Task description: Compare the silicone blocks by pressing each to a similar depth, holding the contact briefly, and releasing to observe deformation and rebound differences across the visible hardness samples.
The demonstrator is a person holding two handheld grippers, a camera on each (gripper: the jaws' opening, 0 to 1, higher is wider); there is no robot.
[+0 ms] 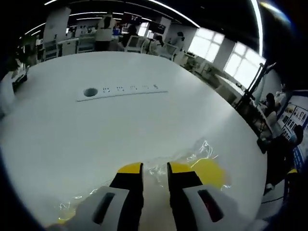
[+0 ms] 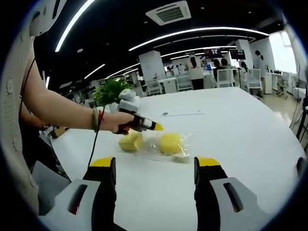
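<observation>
We see two yellow blocks (image 2: 149, 142) side by side in clear wrap (image 2: 185, 150) on the white table (image 2: 240, 125), the pair's long axis running left to right across the right gripper view. Our left gripper (image 2: 153, 126), jaws near together, points at the left block. Our right gripper (image 2: 155, 166), jaws wide apart, hangs short of them.

My left gripper (image 1: 155, 169) hangs at bottom centre, jaws nearly together, over yellow silicone blocks (image 1: 208, 172) in clear wrap (image 1: 202, 150) on the white table (image 1: 96, 134).
</observation>
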